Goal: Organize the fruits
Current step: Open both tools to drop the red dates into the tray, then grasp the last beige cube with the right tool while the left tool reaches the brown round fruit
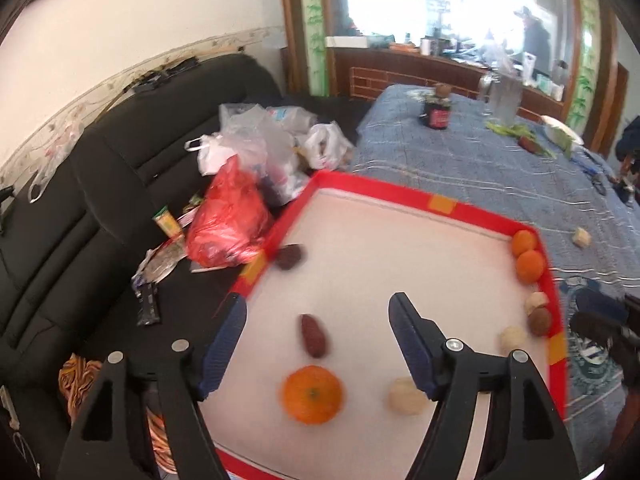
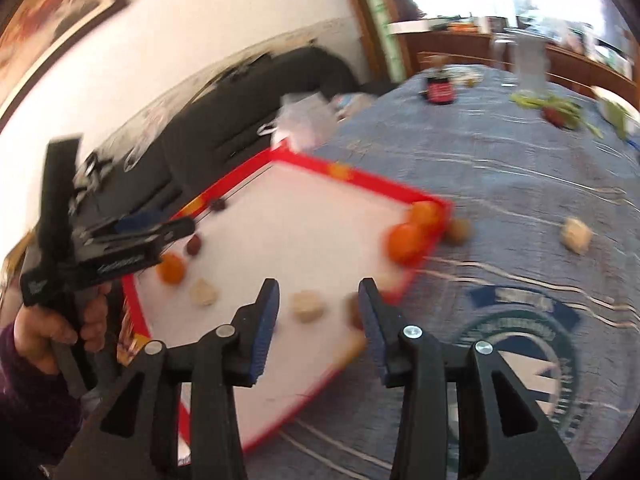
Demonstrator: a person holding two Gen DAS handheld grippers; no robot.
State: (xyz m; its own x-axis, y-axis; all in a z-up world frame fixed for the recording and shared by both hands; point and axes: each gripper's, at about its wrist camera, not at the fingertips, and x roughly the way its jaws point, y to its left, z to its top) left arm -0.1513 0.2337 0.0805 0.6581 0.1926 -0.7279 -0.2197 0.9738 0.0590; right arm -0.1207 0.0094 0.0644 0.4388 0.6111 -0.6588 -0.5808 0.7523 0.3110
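Note:
A white tray with a red rim (image 1: 400, 190) (image 2: 384, 186) lies on a blue cloth. My left gripper (image 1: 318, 306) is open above it. Below its fingers are a dark red fruit (image 1: 314, 336), an orange (image 1: 313, 394) and a pale fruit (image 1: 406, 396). Two oranges (image 1: 528, 256) sit in the tray's far right corner, with brown and pale fruits (image 1: 538, 314) along the right rim. My right gripper (image 2: 318, 288) is open over the tray's near edge, with a pale fruit (image 2: 307, 306) just beyond its fingers. A hand holds the left gripper (image 2: 176, 228) at the left.
A pale piece (image 2: 576, 235) and a brown fruit (image 2: 458, 231) lie on the cloth outside the tray. A black sofa (image 1: 120, 184) with plastic bags (image 1: 256, 148) and a red bag (image 1: 230, 220) stands left. A jar (image 1: 436, 114), pitcher (image 1: 506, 98) and greens (image 1: 516, 132) sit far back.

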